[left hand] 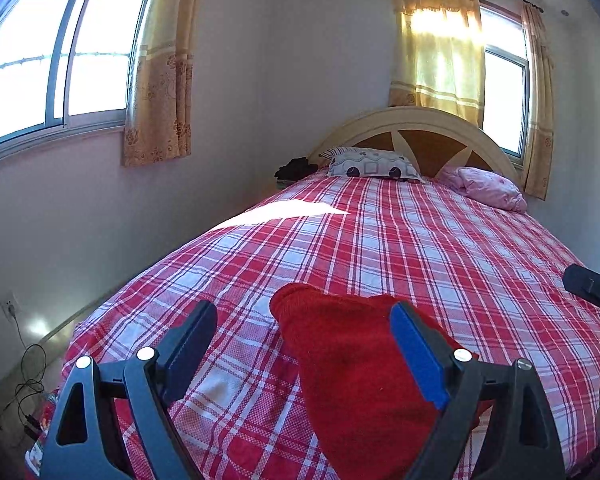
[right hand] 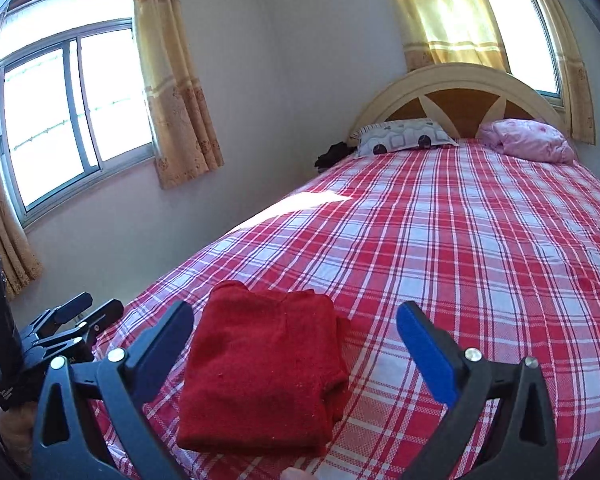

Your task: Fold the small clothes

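Bed point(right hand: 480, 240) in red plaid sheet. Far end, upper right of frame: patterned pillow point(right hand: 404, 136), pink bundle point(right hand: 528, 140), headboard point(right hand: 460, 80). Folded red garment point(right hand: 260, 368) lies lower centre on the bed, long axis running toward the headboard. Left gripper point(left hand: 304, 344) wide, empty; right gripper point(right hand: 296, 344) wide, empty, both above the garment.

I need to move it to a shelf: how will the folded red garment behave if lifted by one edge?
The red garment looks like soft knit, so it would probably droop. Its stacked layers would likely unfold. It seems light and unlikely to slide on the checked sheet.
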`<state>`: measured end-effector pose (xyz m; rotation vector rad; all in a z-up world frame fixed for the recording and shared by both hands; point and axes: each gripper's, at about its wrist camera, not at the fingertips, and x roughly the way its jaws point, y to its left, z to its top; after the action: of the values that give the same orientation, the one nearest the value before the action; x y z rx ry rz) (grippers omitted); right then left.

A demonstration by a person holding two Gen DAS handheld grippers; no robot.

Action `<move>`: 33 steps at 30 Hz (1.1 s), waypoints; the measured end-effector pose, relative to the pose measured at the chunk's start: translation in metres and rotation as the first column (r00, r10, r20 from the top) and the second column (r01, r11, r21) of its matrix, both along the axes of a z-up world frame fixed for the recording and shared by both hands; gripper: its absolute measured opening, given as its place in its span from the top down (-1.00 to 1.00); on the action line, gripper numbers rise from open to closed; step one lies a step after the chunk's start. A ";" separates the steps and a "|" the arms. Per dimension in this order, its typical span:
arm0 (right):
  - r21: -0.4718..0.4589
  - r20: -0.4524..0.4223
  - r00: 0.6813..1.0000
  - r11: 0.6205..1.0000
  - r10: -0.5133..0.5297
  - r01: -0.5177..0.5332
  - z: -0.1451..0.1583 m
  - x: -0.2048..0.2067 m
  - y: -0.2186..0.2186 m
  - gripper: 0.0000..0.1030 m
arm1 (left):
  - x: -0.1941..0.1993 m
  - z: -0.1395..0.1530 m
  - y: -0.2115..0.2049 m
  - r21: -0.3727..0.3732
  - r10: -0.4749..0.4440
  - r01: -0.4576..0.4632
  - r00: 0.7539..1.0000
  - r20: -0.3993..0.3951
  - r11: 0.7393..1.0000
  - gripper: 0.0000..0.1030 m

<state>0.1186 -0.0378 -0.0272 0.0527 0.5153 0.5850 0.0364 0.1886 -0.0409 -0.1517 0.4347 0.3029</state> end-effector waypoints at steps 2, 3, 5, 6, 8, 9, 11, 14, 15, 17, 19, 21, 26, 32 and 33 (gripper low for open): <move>0.003 0.007 1.000 1.000 -0.002 0.002 0.002 -0.005 -0.002 -1.00 | 0.001 0.000 0.001 -0.014 0.000 0.000 1.000 -0.001 1.000 -0.74; 0.005 0.010 1.000 1.000 -0.003 0.003 0.002 -0.007 -0.003 -1.00 | 0.001 0.001 0.002 -0.020 0.000 0.000 1.000 -0.001 1.000 -0.74; 0.005 0.014 1.000 1.000 -0.006 0.006 0.004 -0.009 -0.004 -1.00 | 0.000 0.001 0.002 -0.028 -0.003 0.002 1.000 -0.004 1.000 -0.75; 0.006 0.017 1.000 1.000 -0.005 0.005 0.004 -0.011 -0.005 -1.00 | 0.000 0.001 0.002 -0.028 -0.001 0.001 1.000 -0.007 1.000 -0.75; 0.006 0.021 1.000 1.000 -0.007 0.007 0.005 -0.013 -0.006 -1.00 | -0.002 0.002 0.001 -0.019 -0.003 0.003 1.000 0.002 1.000 -0.85; 0.006 0.025 1.000 1.000 -0.007 0.007 0.005 -0.014 -0.006 -1.00 | -0.003 0.003 -0.001 -0.004 -0.002 0.002 1.000 0.008 1.000 -0.91; 0.005 0.032 0.999 1.000 -0.004 0.004 0.005 -0.016 -0.006 -1.00 | -0.005 0.005 -0.004 0.023 0.001 -0.002 1.000 0.023 1.000 -0.97; 0.006 0.034 0.999 1.000 0.002 -0.002 0.004 -0.018 -0.005 -1.00 | -0.005 0.006 -0.007 0.051 0.001 -0.002 1.000 0.020 0.999 -0.97; 0.006 0.034 0.999 1.000 0.004 -0.004 0.003 -0.018 -0.005 -1.00 | -0.005 0.006 -0.007 0.056 0.001 -0.003 1.000 0.022 0.998 -0.97; 0.006 0.036 0.999 1.000 0.007 -0.007 0.003 -0.019 -0.004 -1.00 | -0.005 0.005 -0.006 0.054 0.002 -0.003 1.000 0.017 0.999 -0.97; 0.002 0.038 0.999 1.000 0.010 -0.010 0.002 -0.020 -0.003 -1.00 | -0.003 0.004 -0.007 0.051 0.006 -0.007 1.000 0.007 0.999 -0.97; -0.002 0.038 0.999 1.000 0.011 -0.011 0.002 -0.020 -0.003 -1.00 | -0.004 0.004 -0.008 0.065 0.023 -0.023 1.000 0.011 0.998 -0.97; -0.013 0.040 0.999 1.000 0.009 -0.009 -0.001 -0.022 -0.003 -1.00 | -0.004 0.003 -0.010 0.027 -0.040 0.040 0.999 0.009 0.999 -0.97; -0.015 0.035 0.999 1.000 0.009 -0.008 -0.003 -0.022 -0.006 -1.00 | -0.003 0.003 -0.020 0.057 -0.061 0.062 0.998 -0.004 0.996 -0.97; -0.016 0.036 0.999 1.000 0.008 -0.008 -0.003 -0.022 -0.006 -1.00 | -0.004 0.003 -0.020 0.055 -0.066 0.066 0.998 -0.003 0.996 -0.97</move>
<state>0.0963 -0.0434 -0.0303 0.0250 0.4850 0.5888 0.0327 0.1684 -0.0376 -0.0828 0.4309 0.2500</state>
